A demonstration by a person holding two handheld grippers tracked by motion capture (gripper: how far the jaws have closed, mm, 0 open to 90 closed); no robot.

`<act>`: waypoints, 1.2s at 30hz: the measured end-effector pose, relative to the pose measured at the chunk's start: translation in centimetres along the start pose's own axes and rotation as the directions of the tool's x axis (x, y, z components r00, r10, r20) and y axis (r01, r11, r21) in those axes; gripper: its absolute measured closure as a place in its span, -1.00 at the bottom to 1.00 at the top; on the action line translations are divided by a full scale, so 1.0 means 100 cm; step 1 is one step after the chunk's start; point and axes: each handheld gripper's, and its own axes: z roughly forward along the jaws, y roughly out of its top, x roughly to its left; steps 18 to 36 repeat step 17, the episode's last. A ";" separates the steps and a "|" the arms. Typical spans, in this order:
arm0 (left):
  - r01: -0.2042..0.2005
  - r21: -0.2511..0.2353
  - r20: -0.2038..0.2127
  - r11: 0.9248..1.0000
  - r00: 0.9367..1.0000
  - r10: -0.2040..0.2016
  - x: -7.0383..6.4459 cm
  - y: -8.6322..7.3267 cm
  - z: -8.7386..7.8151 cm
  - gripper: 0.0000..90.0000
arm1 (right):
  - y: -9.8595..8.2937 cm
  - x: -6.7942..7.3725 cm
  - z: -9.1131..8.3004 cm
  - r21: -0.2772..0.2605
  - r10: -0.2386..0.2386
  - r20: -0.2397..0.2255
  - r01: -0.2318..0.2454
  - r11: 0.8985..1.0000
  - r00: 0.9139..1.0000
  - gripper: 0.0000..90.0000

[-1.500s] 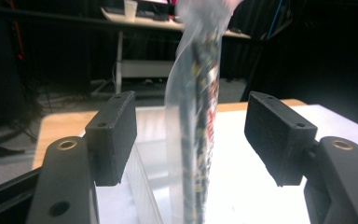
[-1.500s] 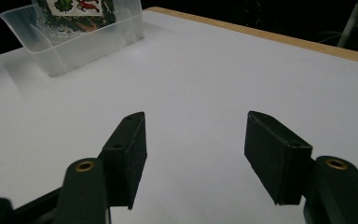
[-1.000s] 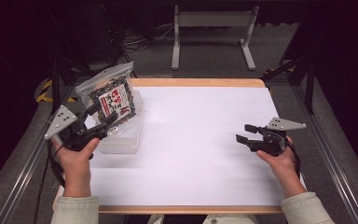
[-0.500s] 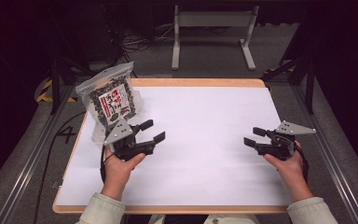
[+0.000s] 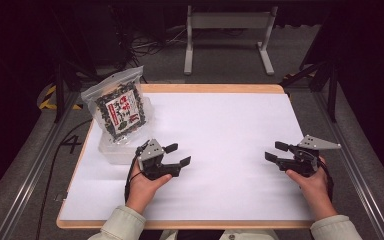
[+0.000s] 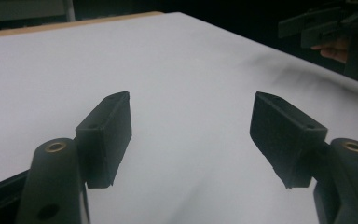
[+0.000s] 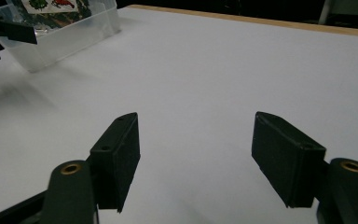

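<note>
From above, a snack bag (image 5: 120, 107) stands in a clear plastic box (image 5: 115, 150) at the counter's (image 5: 230, 125) left edge. The left hand-held gripper (image 5: 176, 155) sits beside the box, jaws apart and empty.

The left gripper view shows its jaws wide over bare white counter (image 6: 177, 84).

In the right gripper view, the right hand-held gripper (image 7: 196, 149) is also wide apart and empty, well away from the box (image 7: 60, 39).

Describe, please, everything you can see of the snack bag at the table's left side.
The snack bag is a clear plastic pouch with dark contents and a white label printed in red and green. It stands tilted in a clear plastic container near the white table's left edge, its sealed top jutting past the rim. Nothing grips it.
</note>
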 end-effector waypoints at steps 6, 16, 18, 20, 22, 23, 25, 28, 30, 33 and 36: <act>-0.049 0.087 0.006 0.995 0.999 0.049 -0.006 -0.007 0.013 -0.35 | -0.010 -0.001 0.010 0.042 0.001 0.005 -0.001 0.999 1.000 -0.26; -0.059 0.136 0.005 0.989 0.998 0.059 -0.009 -0.011 0.020 -0.37 | -0.014 -0.001 0.014 0.058 0.004 0.008 -0.004 0.998 1.000 -0.27; -0.059 0.136 0.005 0.989 0.998 0.059 -0.009 -0.011 0.020 -0.38 | -0.014 -0.001 0.014 0.058 0.004 0.009 -0.004 0.998 1.000 -0.27; -0.059 0.136 0.005 0.989 0.998 0.059 -0.009 -0.011 0.020 -0.38 | -0.014 -0.001 0.014 0.058 0.004 0.009 -0.004 0.998 1.000 -0.27; -0.059 0.136 0.005 0.989 0.998 0.059 -0.009 -0.011 0.020 -0.38 | -0.014 -0.001 0.014 0.058 0.004 0.009 -0.004 0.998 1.000 -0.27; -0.059 0.136 0.005 0.989 0.998 0.059 -0.009 -0.011 0.020 -0.38 | -0.014 -0.001 0.014 0.058 0.004 0.009 -0.004 0.998 1.000 -0.27; -0.059 0.136 0.005 0.989 0.998 0.059 -0.009 -0.011 0.020 -0.38 | -0.014 -0.001 0.014 0.058 0.004 0.009 -0.004 0.998 1.000 -0.27; -0.059 0.136 0.005 0.989 0.998 0.059 -0.009 -0.011 0.020 -0.38 | -0.014 -0.001 0.014 0.058 0.004 0.009 -0.004 0.998 1.000 -0.27; -0.059 0.136 0.005 0.989 0.998 0.059 -0.009 -0.011 0.020 -0.38 | -0.014 -0.001 0.014 0.058 0.004 0.009 -0.004 0.998 1.000 -0.27; -0.059 0.136 0.005 0.989 0.998 0.059 -0.009 -0.011 0.020 -0.38 | -0.014 -0.001 0.014 0.058 0.004 0.009 -0.004 0.998 1.000 -0.27; -0.059 0.136 0.005 0.989 0.998 0.059 -0.009 -0.011 0.020 -0.38 | -0.014 -0.001 0.014 0.058 0.004 0.009 -0.004 0.998 1.000 -0.27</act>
